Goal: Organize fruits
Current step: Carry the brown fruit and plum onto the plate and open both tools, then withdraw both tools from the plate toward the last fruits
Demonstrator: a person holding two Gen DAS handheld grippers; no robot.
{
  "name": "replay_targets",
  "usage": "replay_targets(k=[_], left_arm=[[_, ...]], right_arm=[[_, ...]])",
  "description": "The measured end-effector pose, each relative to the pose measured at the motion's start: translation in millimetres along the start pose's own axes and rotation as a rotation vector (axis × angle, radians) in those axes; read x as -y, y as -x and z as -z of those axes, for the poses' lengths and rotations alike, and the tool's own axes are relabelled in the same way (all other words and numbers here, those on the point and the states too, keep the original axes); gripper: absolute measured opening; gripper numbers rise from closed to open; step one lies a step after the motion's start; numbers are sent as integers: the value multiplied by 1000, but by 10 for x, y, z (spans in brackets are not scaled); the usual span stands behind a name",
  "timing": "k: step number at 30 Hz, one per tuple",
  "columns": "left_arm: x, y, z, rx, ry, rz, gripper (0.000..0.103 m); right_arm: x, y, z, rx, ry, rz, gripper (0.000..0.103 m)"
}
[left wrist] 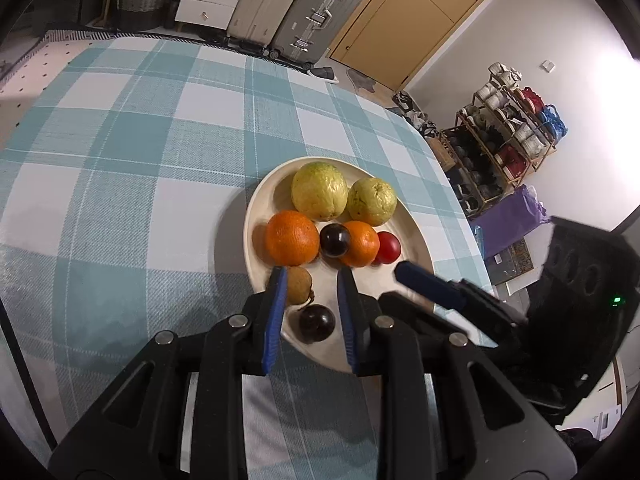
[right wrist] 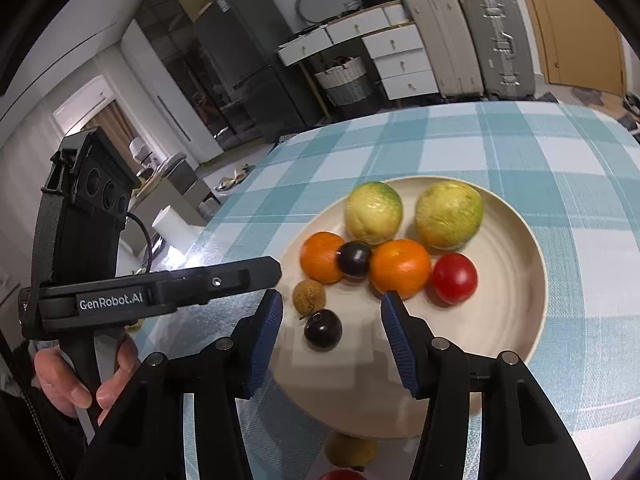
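A cream plate [right wrist: 500, 320] [left wrist: 256, 208] on the checked cloth holds two green-yellow guavas [right wrist: 374, 210], two oranges [right wrist: 400, 266], a red fruit [right wrist: 454, 278], a brown longan [right wrist: 308, 296] [left wrist: 302, 288] and two dark plums [right wrist: 354, 258]. The nearer plum [right wrist: 322, 328] [left wrist: 316, 322] lies on the plate's front part. My right gripper [right wrist: 332, 300] hovers over it, open, and its pads touch nothing. My left gripper [left wrist: 312, 278] [right wrist: 276, 270] hangs over the plate's near rim. Its jaws stand a narrow gap apart and nothing is between the pads.
A yellowish fruit [right wrist: 350, 450] and a red one [right wrist: 344, 474] lie on the cloth just in front of the plate. A person's hand [right wrist: 68, 380] holds the left gripper's handle. The table edge [left wrist: 460, 200] drops off right of the plate. Suitcases [left wrist: 316, 12] and a shoe rack [left wrist: 504, 140] stand beyond.
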State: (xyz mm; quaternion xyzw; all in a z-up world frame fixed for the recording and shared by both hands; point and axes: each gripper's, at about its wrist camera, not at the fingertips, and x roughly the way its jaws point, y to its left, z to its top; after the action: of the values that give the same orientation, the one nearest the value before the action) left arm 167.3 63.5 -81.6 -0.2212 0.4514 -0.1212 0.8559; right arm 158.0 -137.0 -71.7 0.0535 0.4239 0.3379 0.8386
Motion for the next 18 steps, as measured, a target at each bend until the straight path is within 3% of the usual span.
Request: replay_targets(k=[7,14,18], left_arm=[[101,178,154,7,-34,-32,22],[216,293,388,3,-58,-49,30],[298,358,519,3,-73,-58,33]], right_arm=[[-187,239,16,65,59,43,59],[-116,461,153,86,23,83,69],[-67,583,235,99,10,108,70]])
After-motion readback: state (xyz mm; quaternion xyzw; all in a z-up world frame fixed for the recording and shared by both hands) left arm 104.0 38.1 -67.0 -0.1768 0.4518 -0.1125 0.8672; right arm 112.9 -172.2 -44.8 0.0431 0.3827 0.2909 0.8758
